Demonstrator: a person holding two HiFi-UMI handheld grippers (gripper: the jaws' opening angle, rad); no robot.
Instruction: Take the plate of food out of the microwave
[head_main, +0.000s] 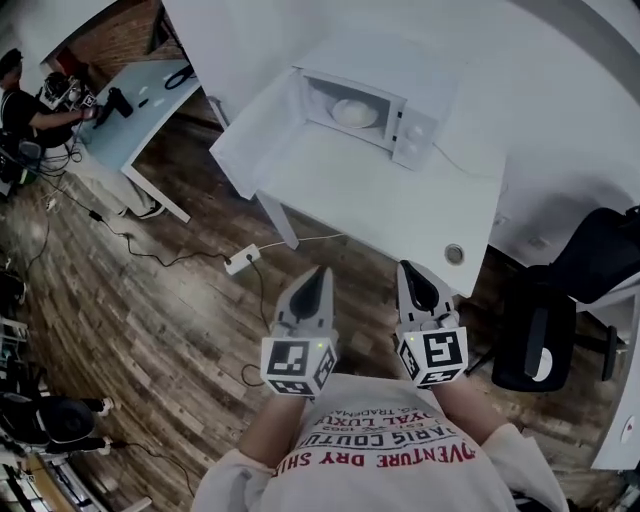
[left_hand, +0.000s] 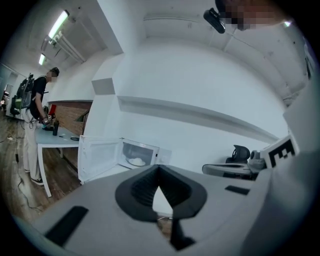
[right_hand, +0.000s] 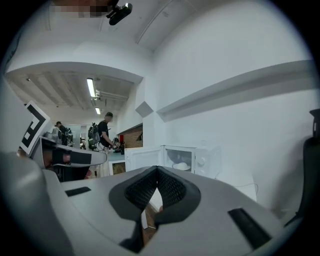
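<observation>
A white microwave (head_main: 375, 110) stands at the back of a white table (head_main: 380, 200), with its door (head_main: 262, 128) swung open to the left. Inside it sits a pale plate of food (head_main: 352, 112), also in the left gripper view (left_hand: 136, 161) and the right gripper view (right_hand: 181, 165). Both grippers hover over the floor in front of the table, well short of the microwave. My left gripper (head_main: 321, 271) (left_hand: 159, 169) is shut and empty. My right gripper (head_main: 408, 267) (right_hand: 157, 170) is beside it, its jaws together, holding nothing.
A black office chair (head_main: 570, 300) stands right of the table. A power strip (head_main: 243, 260) and cables lie on the wooden floor to the left. At a light-blue table (head_main: 140, 110) in the far upper left stands a person (head_main: 25, 110).
</observation>
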